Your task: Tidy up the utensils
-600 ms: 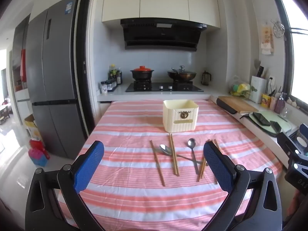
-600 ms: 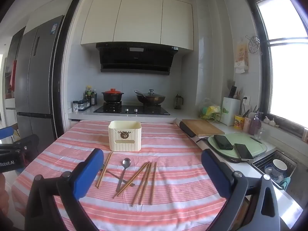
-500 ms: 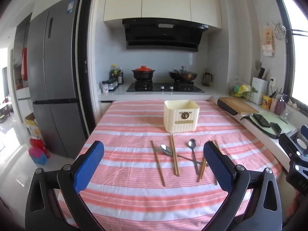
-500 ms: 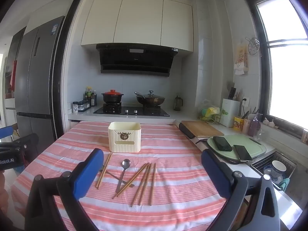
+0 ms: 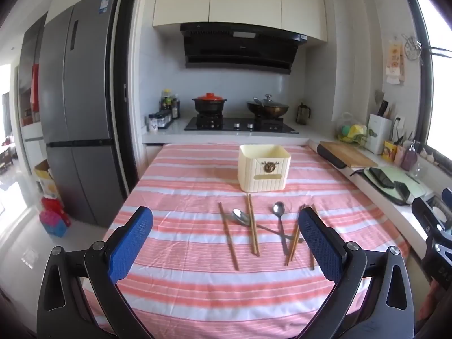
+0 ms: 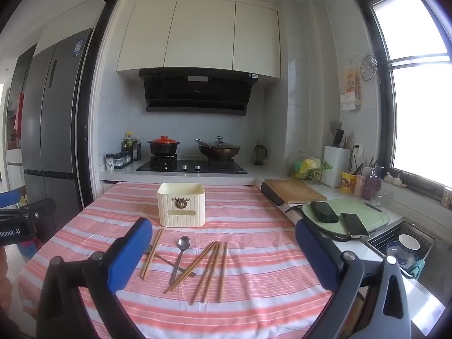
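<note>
A cream utensil box (image 5: pixel 264 168) stands upright on the striped tablecloth (image 5: pixel 183 276); it also shows in the right wrist view (image 6: pixel 181 208). In front of it lie several wooden chopsticks (image 5: pixel 252 224) (image 6: pixel 210 269) and two metal spoons (image 5: pixel 279 220) (image 6: pixel 180 252), one crossing the other's handle. My left gripper (image 5: pixel 226 240) is open and empty, held above the table's near edge. My right gripper (image 6: pixel 223 250) is open and empty, also above the near edge, to the right of the left one.
A counter runs along the right with a wooden cutting board (image 6: pixel 293 194), a green tray holding two phones (image 6: pixel 346 216) and a sink (image 6: pixel 406 247). A stove with pots (image 5: pixel 240 113) stands behind the table. A fridge (image 5: pixel 76 118) stands at the left.
Both views have shifted slightly; the grippers stay open and the utensils have not moved.
</note>
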### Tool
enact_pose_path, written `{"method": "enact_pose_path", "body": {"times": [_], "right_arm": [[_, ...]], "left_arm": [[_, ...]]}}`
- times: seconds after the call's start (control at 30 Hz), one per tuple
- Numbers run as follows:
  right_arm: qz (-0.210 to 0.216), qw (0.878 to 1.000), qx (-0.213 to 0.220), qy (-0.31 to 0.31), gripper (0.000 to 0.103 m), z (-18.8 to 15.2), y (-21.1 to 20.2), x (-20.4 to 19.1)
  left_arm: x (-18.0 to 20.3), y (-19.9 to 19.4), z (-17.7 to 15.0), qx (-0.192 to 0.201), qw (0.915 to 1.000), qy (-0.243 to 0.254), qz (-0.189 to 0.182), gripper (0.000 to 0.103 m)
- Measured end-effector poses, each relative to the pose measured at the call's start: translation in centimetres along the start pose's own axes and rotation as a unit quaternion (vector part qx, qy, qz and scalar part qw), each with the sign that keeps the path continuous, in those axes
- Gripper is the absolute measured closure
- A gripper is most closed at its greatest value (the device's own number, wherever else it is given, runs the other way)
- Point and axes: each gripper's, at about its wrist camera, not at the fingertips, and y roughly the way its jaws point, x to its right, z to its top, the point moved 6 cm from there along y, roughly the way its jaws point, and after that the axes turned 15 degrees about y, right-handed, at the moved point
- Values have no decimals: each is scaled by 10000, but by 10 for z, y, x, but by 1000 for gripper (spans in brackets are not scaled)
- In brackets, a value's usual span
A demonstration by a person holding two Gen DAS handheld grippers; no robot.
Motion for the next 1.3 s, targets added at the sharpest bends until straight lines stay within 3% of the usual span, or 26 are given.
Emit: {"method": "enact_pose_path", "body": {"times": [1.3], "right_arm": [[-47,10000,15,34,0,-5,7,6]], "left_arm": [[3,6,4,4,10000,43,49,0]]}}
